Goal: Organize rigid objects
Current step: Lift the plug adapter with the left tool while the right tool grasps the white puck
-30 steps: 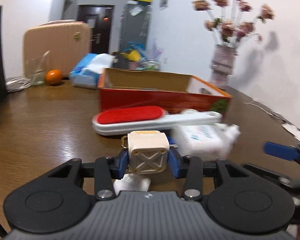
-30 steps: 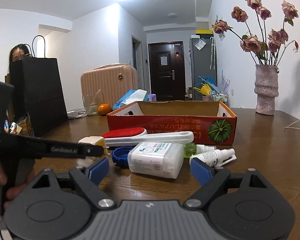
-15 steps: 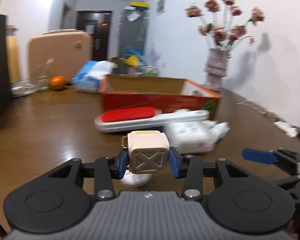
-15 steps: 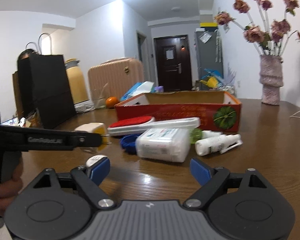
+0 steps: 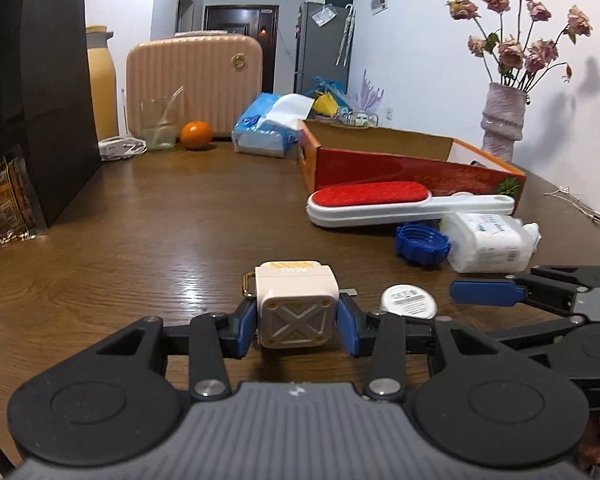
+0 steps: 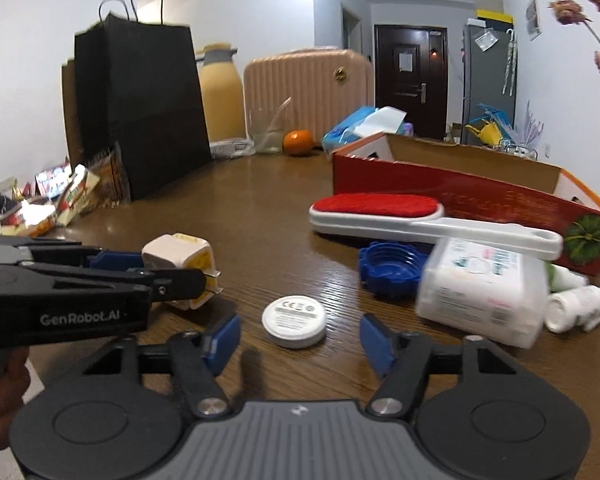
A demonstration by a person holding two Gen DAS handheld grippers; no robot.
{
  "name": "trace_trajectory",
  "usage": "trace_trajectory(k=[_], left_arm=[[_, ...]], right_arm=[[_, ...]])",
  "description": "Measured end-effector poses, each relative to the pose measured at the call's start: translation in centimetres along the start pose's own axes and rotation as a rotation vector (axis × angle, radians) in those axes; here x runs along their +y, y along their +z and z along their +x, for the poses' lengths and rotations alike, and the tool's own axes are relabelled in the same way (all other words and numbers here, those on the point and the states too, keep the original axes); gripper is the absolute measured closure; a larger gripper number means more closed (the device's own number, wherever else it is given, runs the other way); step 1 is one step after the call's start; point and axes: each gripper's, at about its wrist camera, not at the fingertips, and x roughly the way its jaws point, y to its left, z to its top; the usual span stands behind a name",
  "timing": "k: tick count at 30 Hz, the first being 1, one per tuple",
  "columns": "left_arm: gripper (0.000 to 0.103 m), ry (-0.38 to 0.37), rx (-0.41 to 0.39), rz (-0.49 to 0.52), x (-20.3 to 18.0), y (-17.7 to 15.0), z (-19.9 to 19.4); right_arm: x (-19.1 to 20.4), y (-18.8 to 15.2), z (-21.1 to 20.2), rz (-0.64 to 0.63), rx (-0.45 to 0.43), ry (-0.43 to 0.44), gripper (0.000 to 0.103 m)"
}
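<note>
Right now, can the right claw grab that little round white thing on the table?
Probably yes. The right claw is open, and the round white disc lies flat between its fingertips with nothing in between.

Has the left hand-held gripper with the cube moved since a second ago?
Yes. The left hand-held gripper, shut on the cube, has pulled back and leftward from the red box, which now sits farther off to its right.

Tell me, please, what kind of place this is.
Most likely a home, perhaps a dining or living room: a wooden table with household clutter, a ribbed suitcase at its far end, a vase of dried roses, and a refrigerator near the entrance door.
</note>
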Motion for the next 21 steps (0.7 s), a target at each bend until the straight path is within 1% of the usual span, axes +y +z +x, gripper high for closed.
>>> trace_trajectory(k=[1,3,5,7,21], left_arm=[[0.06,-0.003,0.006,0.001,0.2,0.0,0.2],[0.06,-0.011,0.014,0.011,0.4,0.1,0.4],[0.06,-0.027,0.016,0.014,0.6,0.2,0.6],[0.06,-0.042,0.02,0.013,0.8,0.4,0.7],[0.061,-0.081,0.021,0.031,-0.3,0.4,1.2]], right_arm=[[0.2,0.1,0.3,-0.004,0.006,-0.003,0.048],[0.2,0.3,0.8,0.005,0.017,-0.009,0.05],[-0.1,0.4,1.1,0.023,0.024,-0.011,0.055],[-0.2,0.4,1.2,0.033,0.027,-0.023,0.066],[-1.4,0.1,0.5,0.059,0.03,-0.053,0.066]])
